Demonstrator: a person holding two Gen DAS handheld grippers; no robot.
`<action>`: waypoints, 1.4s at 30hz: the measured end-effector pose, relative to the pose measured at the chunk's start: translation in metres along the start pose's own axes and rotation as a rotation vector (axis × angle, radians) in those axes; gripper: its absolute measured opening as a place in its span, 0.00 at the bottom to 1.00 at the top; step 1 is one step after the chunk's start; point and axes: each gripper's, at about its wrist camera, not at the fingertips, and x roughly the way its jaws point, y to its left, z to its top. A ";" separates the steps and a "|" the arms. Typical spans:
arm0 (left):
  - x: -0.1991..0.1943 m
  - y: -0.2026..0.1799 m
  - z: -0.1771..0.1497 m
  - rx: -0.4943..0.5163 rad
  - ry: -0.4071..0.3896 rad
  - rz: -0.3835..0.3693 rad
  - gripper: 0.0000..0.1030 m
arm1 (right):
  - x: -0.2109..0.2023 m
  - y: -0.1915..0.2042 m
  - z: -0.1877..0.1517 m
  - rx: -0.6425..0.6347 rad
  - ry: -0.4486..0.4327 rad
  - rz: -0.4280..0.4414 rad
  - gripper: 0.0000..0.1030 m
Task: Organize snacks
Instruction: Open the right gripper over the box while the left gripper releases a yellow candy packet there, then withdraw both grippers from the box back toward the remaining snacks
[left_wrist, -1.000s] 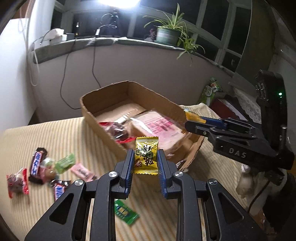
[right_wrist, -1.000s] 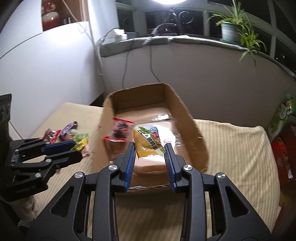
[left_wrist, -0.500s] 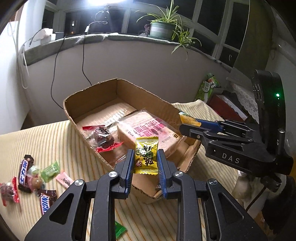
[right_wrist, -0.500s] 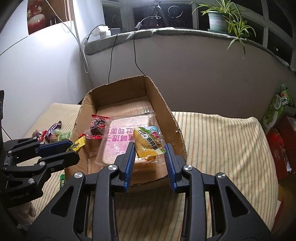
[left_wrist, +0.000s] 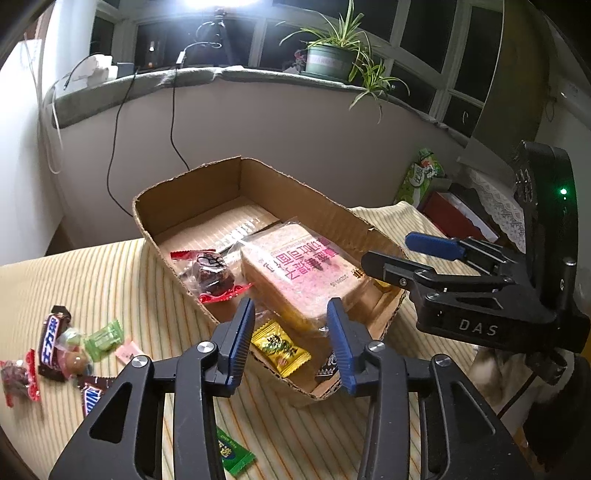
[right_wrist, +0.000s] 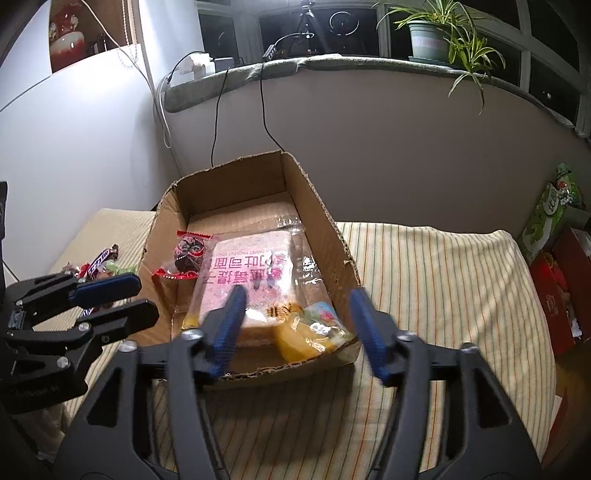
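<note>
Yellow candy (left_wrist: 280, 348) lies in box (left_wrist: 192, 184) below parted left gripper (left_wrist: 291, 347).

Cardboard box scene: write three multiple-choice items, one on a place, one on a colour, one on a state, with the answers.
1. Where does the yellow candy packet lie?
A. in the cardboard box, at its near end
B. on the striped cloth
C. on the windowsill

2. What colour is the print on the bread bag?
A. green
B. pink
C. blue

3. How do the left tongs stand?
A. shut on the candy packet
B. open, holding nothing
C. shut on the bread bag

Answers: 1 A, the packet rests on the box floor just below the tongs. 2 B, pink characters cover the clear bag. 3 B, the jaws have just been opening and both pads stand clear of the packet beneath them.
</note>
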 end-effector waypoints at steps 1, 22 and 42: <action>0.000 0.000 0.000 -0.001 0.000 0.000 0.38 | -0.001 0.001 0.000 -0.003 -0.003 -0.001 0.74; -0.039 0.030 -0.013 -0.064 -0.043 0.028 0.38 | -0.026 0.029 0.005 -0.008 -0.045 0.024 0.83; -0.108 0.148 -0.050 -0.262 -0.115 0.232 0.52 | -0.028 0.145 -0.008 -0.154 -0.015 0.200 0.83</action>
